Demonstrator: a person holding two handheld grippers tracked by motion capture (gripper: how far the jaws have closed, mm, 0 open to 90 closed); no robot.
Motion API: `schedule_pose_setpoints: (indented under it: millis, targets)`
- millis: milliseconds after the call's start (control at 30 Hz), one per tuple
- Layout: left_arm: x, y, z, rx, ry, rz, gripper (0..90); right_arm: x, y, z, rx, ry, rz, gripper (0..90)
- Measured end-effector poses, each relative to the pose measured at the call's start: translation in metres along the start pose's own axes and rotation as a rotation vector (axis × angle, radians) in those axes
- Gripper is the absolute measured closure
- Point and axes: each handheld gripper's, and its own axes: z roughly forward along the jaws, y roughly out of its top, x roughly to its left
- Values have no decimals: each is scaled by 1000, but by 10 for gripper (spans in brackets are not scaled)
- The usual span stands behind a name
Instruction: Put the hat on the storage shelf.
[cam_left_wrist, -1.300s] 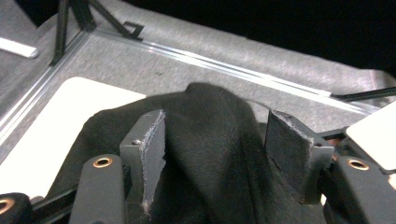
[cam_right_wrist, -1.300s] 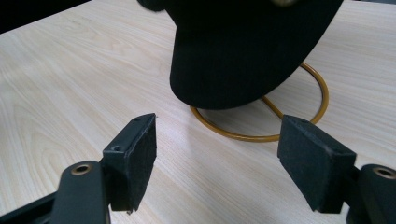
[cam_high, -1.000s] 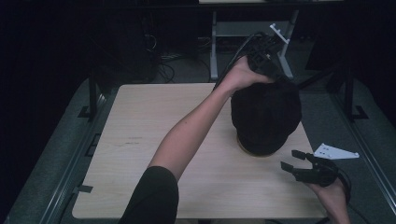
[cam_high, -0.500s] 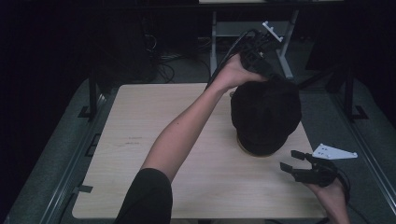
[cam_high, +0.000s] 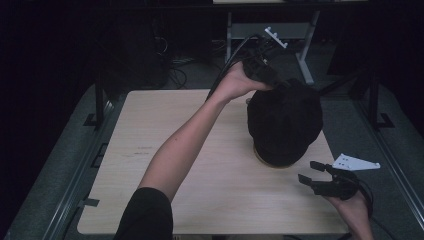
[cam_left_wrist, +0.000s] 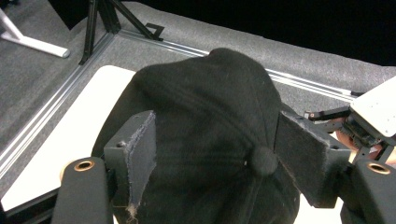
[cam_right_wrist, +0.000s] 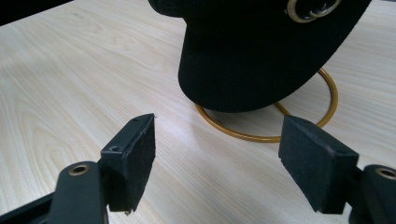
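Black fabric cap (cam_high: 285, 125) sitting on gold wire ring stand (cam_right_wrist: 299, 126), right-centre of bench (cam_high: 150, 150). Cap: soft cloth, domed crown, button on top (cam_left_wrist: 262, 160), metal eyelets (cam_right_wrist: 308, 7) showing in right gripper view. Stand base: thin round hoop, resting flat on pale wood-grain bench top.

Left hand-held gripper (cam_high: 260, 70) hovering at far side of cap, jaws standing wide and just been opening further; in left gripper view crown lying between pads (cam_left_wrist: 140, 140), not pressed, not gripped.

Right hand-held gripper (cam_high: 315, 175) hanging near bench edge, just in front of cap, jaws wide w/ nothing between; pads (cam_right_wrist: 135, 158) flat, black, rectangular. Grey three-cornered plate (cam_high: 356, 162) on top of it.
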Motion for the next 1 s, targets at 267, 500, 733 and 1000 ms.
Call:
schedule_pose_setpoints:
  millis: [267,500,733,1000]
  targets:
    - [-1,-16,-13,1,23,-3,285,1,1,1,-1,-2,-4,267]
    - [-2,-32,-27,-1,49,-5,281,3,2,4,8,-5,-11,267]
    - [-2,-48,-40,-4,66,-15,278,6,2,7,16,-2,-16,264]
    - [-7,-69,-52,-9,83,-35,271,12,3,8,12,3,-20,252]
